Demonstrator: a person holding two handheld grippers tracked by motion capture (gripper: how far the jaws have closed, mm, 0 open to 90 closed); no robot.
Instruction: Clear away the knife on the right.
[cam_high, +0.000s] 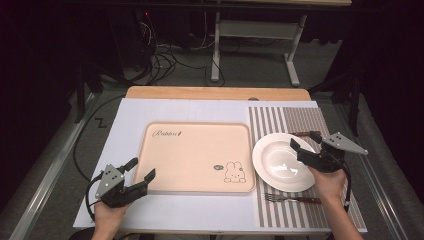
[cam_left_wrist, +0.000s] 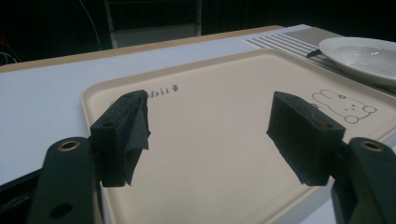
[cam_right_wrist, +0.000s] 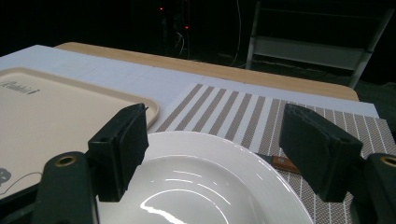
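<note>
A beige tray (cam_high: 195, 155) with a rabbit drawing lies in the middle of the white table cover. To its right a white plate (cam_high: 284, 161) sits on a striped placemat (cam_high: 305, 122). A fork (cam_high: 292, 198) lies on the mat in front of the plate, and a brown-handled utensil (cam_high: 301, 133) lies behind it. My left gripper (cam_high: 141, 171) is open over the tray's near left corner (cam_left_wrist: 116, 205). My right gripper (cam_high: 305, 140) is open over the plate's right rim (cam_right_wrist: 210, 186). Nothing is between either pair of jaws.
The white cover (cam_high: 125, 120) lies on a wooden table (cam_high: 215, 92). Beyond the table are a metal frame's legs (cam_high: 216, 55) and loose cables (cam_high: 165, 60) on the floor. Bare cover lies left of the tray and along the front edge.
</note>
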